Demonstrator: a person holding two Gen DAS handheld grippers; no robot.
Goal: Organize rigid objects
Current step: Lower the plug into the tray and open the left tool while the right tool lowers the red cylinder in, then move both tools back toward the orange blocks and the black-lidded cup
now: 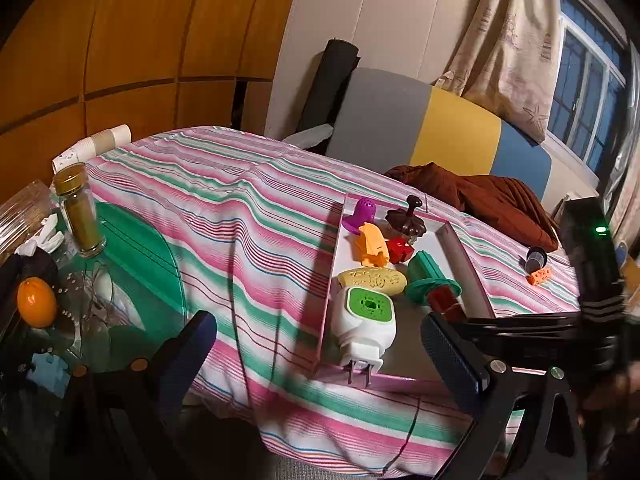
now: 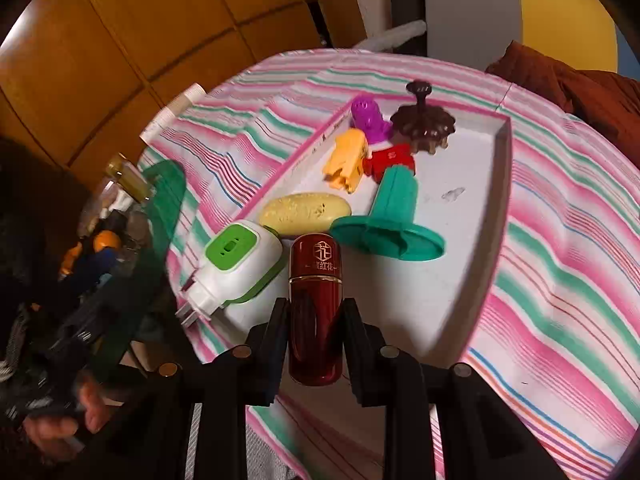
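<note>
Right wrist view, red bottle (image 2: 316,308) clamped over tray (image 2: 472,280), plug-in device (image 2: 236,264) beside.

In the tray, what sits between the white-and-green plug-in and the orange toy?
The yellow oval piece lies between the plug-in and orange toy, touching the plug-in; clearest in the right wrist view.

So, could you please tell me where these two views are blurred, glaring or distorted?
Left wrist view: fisheye bends the wall panels, the right gripper at the right edge is smeared. Right wrist view: glare streaks the red bottle, the hand at lower left is blurred.
</note>
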